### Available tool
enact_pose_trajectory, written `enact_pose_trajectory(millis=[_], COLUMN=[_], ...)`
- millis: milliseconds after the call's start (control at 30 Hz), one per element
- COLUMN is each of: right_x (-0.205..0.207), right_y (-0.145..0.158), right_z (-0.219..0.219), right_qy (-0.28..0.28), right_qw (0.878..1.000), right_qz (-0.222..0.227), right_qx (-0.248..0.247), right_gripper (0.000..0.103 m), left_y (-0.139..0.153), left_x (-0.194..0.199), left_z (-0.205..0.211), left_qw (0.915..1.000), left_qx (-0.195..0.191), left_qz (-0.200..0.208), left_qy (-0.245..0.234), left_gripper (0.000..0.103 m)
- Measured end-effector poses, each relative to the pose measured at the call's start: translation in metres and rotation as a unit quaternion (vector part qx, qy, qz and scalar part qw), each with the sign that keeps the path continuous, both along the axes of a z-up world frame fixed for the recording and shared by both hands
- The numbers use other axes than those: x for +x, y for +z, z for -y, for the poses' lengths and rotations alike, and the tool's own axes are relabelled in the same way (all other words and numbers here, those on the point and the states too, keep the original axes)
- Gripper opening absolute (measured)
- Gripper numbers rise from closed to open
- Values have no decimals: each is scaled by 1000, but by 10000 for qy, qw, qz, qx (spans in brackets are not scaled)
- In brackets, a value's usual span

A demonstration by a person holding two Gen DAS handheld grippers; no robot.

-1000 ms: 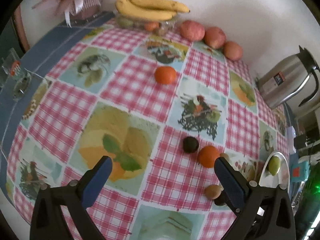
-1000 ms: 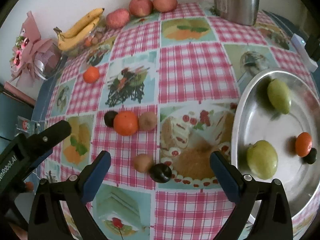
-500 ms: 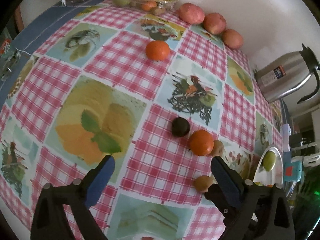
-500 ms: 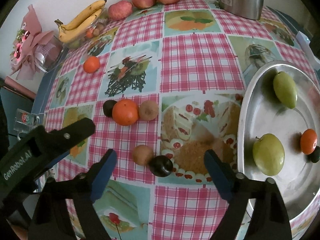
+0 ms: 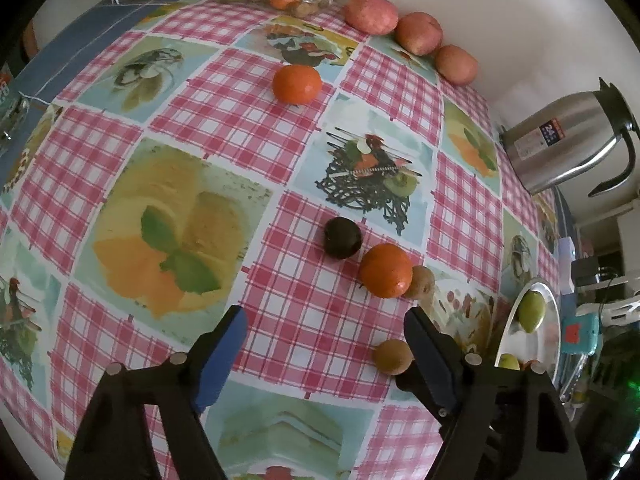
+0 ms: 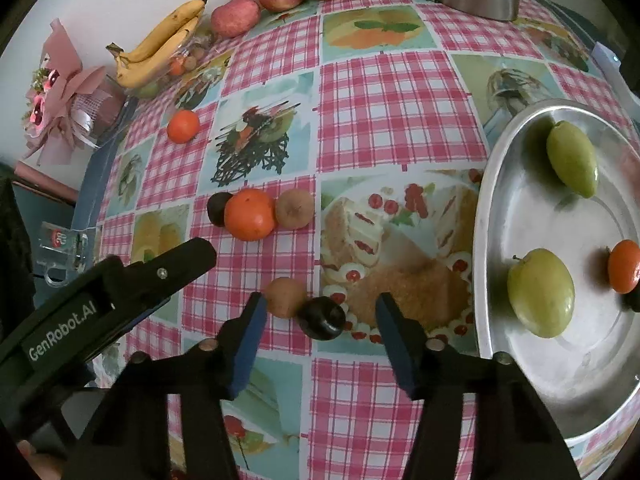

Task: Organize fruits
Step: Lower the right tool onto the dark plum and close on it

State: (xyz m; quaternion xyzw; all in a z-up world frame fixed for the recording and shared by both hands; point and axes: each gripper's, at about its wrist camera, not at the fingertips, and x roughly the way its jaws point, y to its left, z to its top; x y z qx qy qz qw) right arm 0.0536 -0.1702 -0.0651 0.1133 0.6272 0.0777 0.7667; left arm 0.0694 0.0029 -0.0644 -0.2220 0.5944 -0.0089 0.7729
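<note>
Both grippers' jaws have just been closing: the right gripper (image 6: 318, 326), still apart, is being narrowed around a dark plum (image 6: 322, 317); the left gripper (image 5: 326, 338) is being held apart over bare worktop (image 5: 192, 92).

Two wrist fisheyes, each looking steeply down past its own fingers, close above the tablecloth (image 5: 280, 152); shared: central orange (image 5: 386, 270) (image 6: 250, 214).

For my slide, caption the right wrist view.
Right gripper, jaws closing, above a dark plum beside a metal tray.
</note>
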Motion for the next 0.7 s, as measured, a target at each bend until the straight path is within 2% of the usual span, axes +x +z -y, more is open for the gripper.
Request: enact_pose_trajectory(millis=[267, 467, 700], right_x=[-3, -2, -3], right_y=[-3, -9, -10], right_z=[1, 5, 7], right_qy=[56, 11, -5], right_qw=[9998, 9994, 9988], right_qz=[-139, -263, -282], right_qx=[126, 240, 404], right_gripper=[45, 44, 30], left_y=[-3, -1, -1], left_x=[0, 0, 0], left_z=[2, 5, 5], left_qw=[9999, 9999, 9999], left_qx=[-104, -126, -129], left_qz=[-119, -103, -101], left_qy=[37, -14, -7], left_gripper=[82, 82, 82])
